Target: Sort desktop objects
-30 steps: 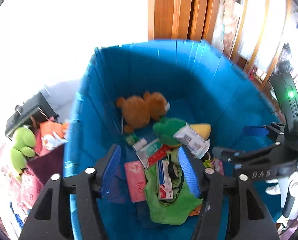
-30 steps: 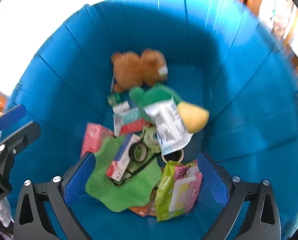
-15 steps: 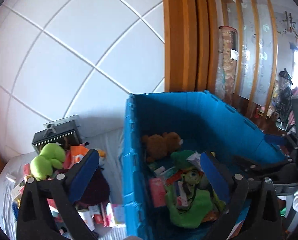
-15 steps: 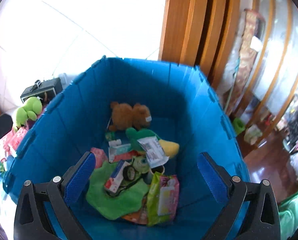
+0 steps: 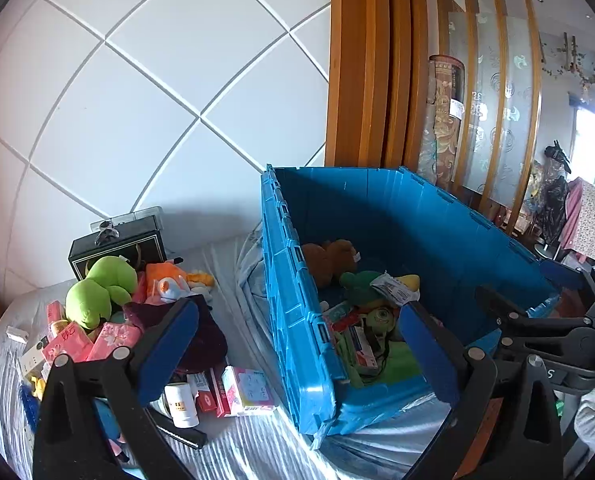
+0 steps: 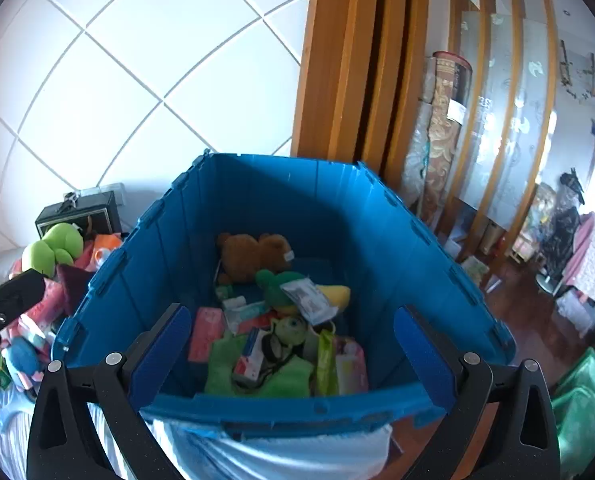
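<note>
A blue bin (image 5: pixel 293 320) (image 6: pixel 297 404) stands on the desk and holds a brown plush bear (image 6: pixel 253 254), a green duck plush (image 6: pixel 281 284), a green cloth (image 6: pixel 257 376), boxes and packets. Left of it lies a pile of loose objects: a green plush frog (image 5: pixel 97 292), an orange plush (image 5: pixel 165 276), pink packets (image 5: pixel 73 340), a white bottle (image 5: pixel 181 404). My left gripper (image 5: pixel 297 356) is open and empty, raised above the bin's left wall. My right gripper (image 6: pixel 291 356) is open and empty, raised over the bin's near edge.
A black box (image 5: pixel 117 244) stands behind the pile against the white tiled wall. The desk has a pale striped cloth (image 5: pixel 249 448). Wooden door frame (image 5: pixel 361 80) and a glass partition stand behind the bin. A green container (image 6: pixel 581 400) sits on the floor at right.
Both grippers have risen and pulled back out of the bin. The left one has swung left, so the pile on the desk now shows, and its jaws have opened wider.
</note>
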Tool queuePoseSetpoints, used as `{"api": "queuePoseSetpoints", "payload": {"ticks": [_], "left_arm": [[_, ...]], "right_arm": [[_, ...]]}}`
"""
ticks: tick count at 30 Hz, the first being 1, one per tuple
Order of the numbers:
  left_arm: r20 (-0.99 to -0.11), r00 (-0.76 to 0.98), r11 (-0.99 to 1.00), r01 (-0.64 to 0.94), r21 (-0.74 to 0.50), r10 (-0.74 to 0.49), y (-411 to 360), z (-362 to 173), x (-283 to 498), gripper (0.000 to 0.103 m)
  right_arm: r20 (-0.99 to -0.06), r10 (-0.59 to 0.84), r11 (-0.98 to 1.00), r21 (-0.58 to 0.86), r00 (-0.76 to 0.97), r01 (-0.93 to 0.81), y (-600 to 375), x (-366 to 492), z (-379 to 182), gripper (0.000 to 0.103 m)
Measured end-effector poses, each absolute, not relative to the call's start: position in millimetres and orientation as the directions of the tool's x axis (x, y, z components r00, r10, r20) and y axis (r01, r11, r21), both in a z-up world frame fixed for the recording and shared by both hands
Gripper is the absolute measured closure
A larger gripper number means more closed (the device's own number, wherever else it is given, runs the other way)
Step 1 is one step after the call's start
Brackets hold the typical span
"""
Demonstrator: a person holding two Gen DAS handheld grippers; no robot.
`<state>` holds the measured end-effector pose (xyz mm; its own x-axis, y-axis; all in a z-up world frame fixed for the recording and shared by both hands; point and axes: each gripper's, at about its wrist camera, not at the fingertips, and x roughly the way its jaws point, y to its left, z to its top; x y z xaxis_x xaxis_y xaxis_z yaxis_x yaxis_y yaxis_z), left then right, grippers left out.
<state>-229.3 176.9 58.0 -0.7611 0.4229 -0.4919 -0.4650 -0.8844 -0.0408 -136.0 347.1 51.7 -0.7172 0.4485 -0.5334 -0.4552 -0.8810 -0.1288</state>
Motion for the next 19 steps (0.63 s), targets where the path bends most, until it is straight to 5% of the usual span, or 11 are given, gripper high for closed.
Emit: {"api": "queuePoseSetpoints", "payload": {"ticks": [19], "left_arm": [[-0.447,-0.752,-0.854,-0.518,-0.052,0.484,168,63,-210,0.001]], "right_arm": [[-0.527,0.482,-0.854,-0.105,-0.7,-0.51,348,-115,56,0.0]]}}
